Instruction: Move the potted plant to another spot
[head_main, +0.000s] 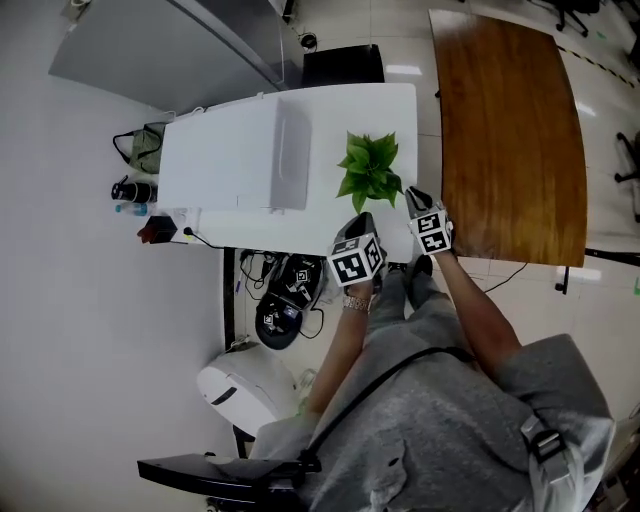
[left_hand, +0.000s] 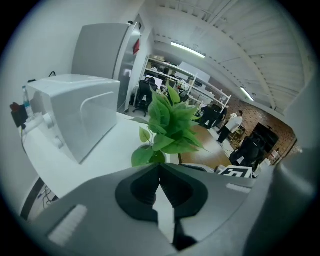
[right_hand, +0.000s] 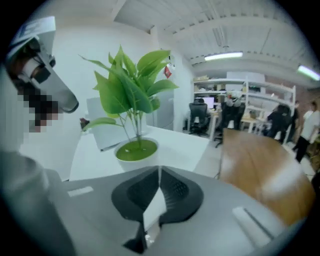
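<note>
The potted plant (head_main: 369, 168), green leaves in a white pot (right_hand: 135, 151), stands on the white table (head_main: 398, 108) near its front right corner. In the head view my left gripper (head_main: 363, 218) is just in front of the plant, and my right gripper (head_main: 414, 193) is close beside it on the right. In the left gripper view the left gripper (left_hand: 159, 165) has its jaws meeting at the tips with nothing between them, and the plant (left_hand: 170, 122) rises just beyond. In the right gripper view the right gripper (right_hand: 159, 170) likewise stands shut and empty, short of the pot.
A large white machine (head_main: 235, 150) fills the table's left part. A brown wooden table (head_main: 510, 130) stands to the right across a narrow gap. Cables and gear (head_main: 285, 295) and a white round bin (head_main: 245, 390) lie on the floor by my legs.
</note>
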